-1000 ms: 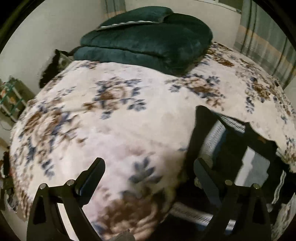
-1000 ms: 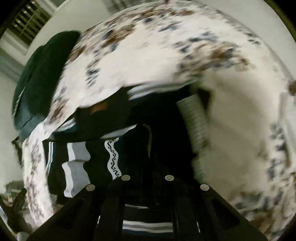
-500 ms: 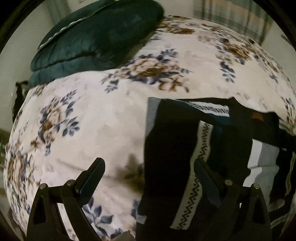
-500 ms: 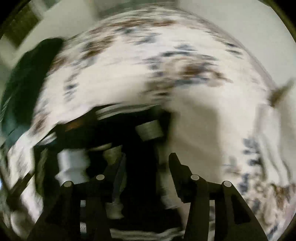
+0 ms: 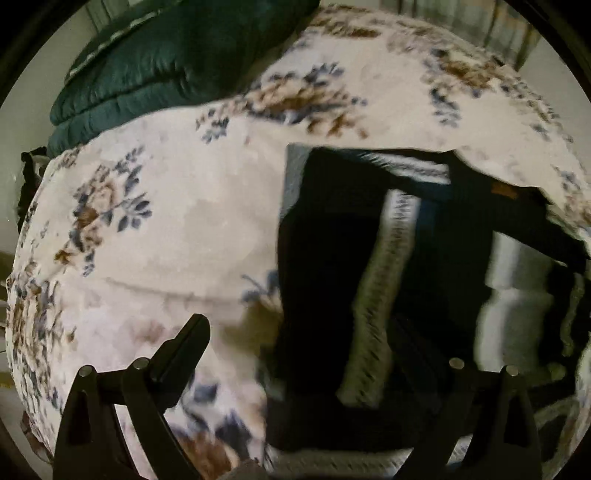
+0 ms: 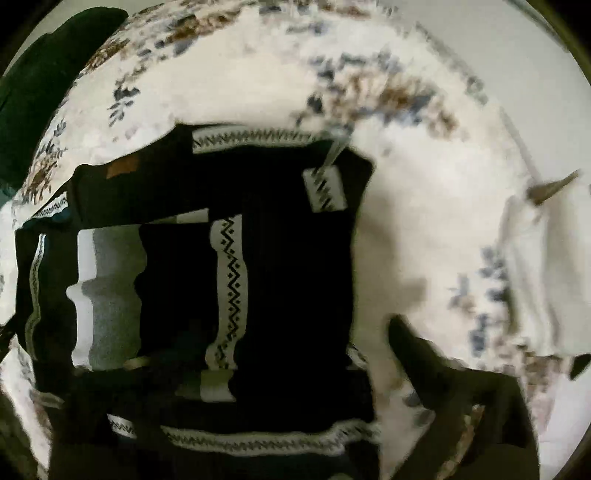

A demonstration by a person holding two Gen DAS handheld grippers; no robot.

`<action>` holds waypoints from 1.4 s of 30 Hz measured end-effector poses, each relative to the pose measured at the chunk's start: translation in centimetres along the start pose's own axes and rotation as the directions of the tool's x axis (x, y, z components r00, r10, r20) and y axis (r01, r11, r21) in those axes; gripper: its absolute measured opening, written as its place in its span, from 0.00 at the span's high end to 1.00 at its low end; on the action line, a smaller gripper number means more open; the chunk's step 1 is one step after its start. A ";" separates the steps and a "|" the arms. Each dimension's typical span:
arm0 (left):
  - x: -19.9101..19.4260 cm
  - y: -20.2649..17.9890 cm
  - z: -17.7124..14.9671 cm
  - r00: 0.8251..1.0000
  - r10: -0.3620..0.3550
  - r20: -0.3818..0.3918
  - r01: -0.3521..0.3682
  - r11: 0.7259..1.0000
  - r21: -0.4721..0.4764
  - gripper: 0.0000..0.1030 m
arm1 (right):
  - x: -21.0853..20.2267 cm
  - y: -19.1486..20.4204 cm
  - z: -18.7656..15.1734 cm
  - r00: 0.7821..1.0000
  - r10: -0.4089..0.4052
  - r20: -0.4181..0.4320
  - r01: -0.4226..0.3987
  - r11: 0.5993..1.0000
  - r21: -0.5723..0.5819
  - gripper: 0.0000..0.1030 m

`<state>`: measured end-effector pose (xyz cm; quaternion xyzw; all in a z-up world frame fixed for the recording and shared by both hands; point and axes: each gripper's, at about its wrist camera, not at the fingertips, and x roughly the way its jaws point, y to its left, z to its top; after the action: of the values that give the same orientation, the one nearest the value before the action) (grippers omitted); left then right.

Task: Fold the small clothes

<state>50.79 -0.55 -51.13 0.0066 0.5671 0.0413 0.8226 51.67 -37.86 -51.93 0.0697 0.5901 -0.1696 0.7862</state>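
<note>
A dark knitted sweater [image 6: 288, 295] with white zigzag bands and grey stripes lies folded on the floral blanket [image 6: 424, 206]; it also shows in the left wrist view [image 5: 332, 258]. My left gripper [image 5: 299, 343] is open and empty, its left finger over the blanket and its right finger over the sweater's left part. My right gripper [image 6: 288, 373] is open and empty above the sweater's right edge. Only its right finger [image 6: 417, 350] shows clearly; the left one is lost against the dark cloth.
A dark green folded quilt [image 5: 177, 62] lies at the far end of the bed and shows at the top left in the right wrist view [image 6: 33, 96]. A white cloth [image 6: 535, 280] lies at the right. Striped curtains [image 5: 517, 33] hang behind.
My right gripper has opened, let go of the sweater and pulled back; the folded part now lies flat. My left gripper has shifted only slightly.
</note>
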 end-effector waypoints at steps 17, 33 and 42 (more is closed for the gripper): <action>-24.6 -10.6 -10.8 0.994 0.044 0.100 -0.033 0.994 -0.108 0.05 | -21.6 -6.0 -10.5 0.973 0.166 0.162 -0.141 0.977 -0.158 0.00; -19.2 -24.1 -29.5 0.961 -0.120 -0.249 0.105 0.992 -0.071 0.06 | -15.4 -20.6 -16.6 0.946 0.266 -0.186 -0.294 0.945 -0.141 0.00; -9.7 -32.6 -37.3 0.885 -0.238 -0.399 0.232 0.971 -0.064 0.27 | -4.9 -24.3 -14.5 0.916 0.275 -0.291 -0.314 0.945 -0.096 0.01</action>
<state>14.52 -35.09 -57.28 -0.0766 0.7210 -0.0543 0.6866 28.91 -55.16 -49.33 0.1250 0.6863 0.0040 0.7165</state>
